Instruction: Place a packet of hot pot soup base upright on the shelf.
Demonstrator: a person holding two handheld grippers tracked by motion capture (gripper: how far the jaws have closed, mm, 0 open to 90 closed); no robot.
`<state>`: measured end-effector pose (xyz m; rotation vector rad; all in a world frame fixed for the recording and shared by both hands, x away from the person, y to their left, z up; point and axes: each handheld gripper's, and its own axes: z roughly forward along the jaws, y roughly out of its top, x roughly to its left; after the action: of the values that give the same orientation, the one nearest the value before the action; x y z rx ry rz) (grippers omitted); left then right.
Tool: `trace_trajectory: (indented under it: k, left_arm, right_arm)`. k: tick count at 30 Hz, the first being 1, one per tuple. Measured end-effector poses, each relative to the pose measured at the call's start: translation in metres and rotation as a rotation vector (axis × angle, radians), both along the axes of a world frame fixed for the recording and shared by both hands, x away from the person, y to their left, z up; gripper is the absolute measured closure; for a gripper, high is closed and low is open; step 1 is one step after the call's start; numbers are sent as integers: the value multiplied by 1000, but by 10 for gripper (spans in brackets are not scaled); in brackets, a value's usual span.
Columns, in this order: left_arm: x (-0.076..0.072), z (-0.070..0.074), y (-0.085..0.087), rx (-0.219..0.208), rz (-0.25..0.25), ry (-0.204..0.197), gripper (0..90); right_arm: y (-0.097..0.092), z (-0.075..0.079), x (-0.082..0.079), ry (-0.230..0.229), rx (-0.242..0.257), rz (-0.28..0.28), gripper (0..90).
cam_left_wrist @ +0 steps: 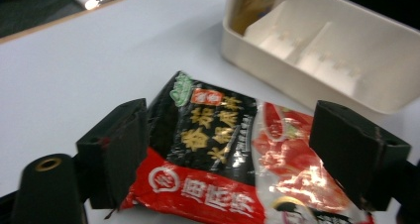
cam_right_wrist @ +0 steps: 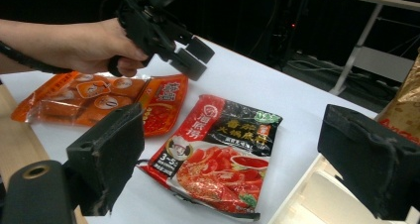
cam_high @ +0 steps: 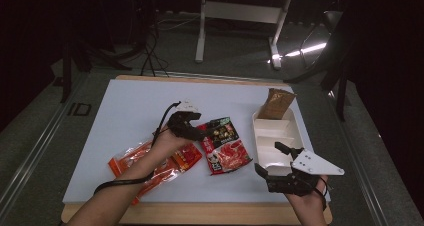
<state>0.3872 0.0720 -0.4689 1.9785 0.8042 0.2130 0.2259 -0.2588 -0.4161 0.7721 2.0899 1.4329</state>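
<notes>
One brown packet [cam_high: 275, 104] stands in the white divided tray's [cam_high: 260, 151] far compartment.

Orange packet [cam_high: 150, 163] partly under forearm

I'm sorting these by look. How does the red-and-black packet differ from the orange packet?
The red-and-black packet is shorter and squarer; the orange packet is longer. The red-and-black packet lies nearer the white tray; the orange packet lies partly under the person's forearm. Both lie flat on the table, neither gripped.
</notes>
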Motion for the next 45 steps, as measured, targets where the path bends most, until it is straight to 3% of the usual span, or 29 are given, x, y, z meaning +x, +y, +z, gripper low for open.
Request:
trace_trajectory:
  k: [5, 9, 14, 18, 20, 22, 27, 31, 35, 40, 45]
  left_arm:
    - [18, -10, 3, 45, 35, 37, 202]
    - [27, -20, 6, 43, 51, 79, 261]
    - [30, -30, 6, 79, 49, 102, 312]
    - [36, -38, 6, 103, 66, 163, 341]
    - [37, -41, 5, 119, 83, 163, 381]
    - [38, -45, 5, 118, 91, 190, 381]
    - [39, -54, 3, 171, 123, 199, 380]
    - [42, -60, 3, 170, 125, 233, 390]
    - [44, -65, 1, 170, 119, 264, 484]
    - [42, -69, -2, 174, 98, 269, 544]
    - [41, -67, -5, 197, 86, 278, 684]
  right_arm:
    - [1, -3, 0, 14, -12, -2, 109]
    - [4, -5, 0, 21, -27, 10, 112]
    - [6, -6, 0, 34, -30, 22, 113]
    - [6, -7, 1, 42, -31, 25, 114]
    - [6, -7, 1, 43, -31, 23, 114]
    - [7, -8, 1, 44, -34, 28, 114]
    - [8, -9, 4, 49, -32, 32, 114]
    - [10, -10, 5, 52, -38, 41, 129]
    - [11, -12, 5, 59, -45, 49, 130]
    - [10, -11, 5, 61, -41, 48, 131]
    - [10, -11, 5, 61, -42, 47, 131]
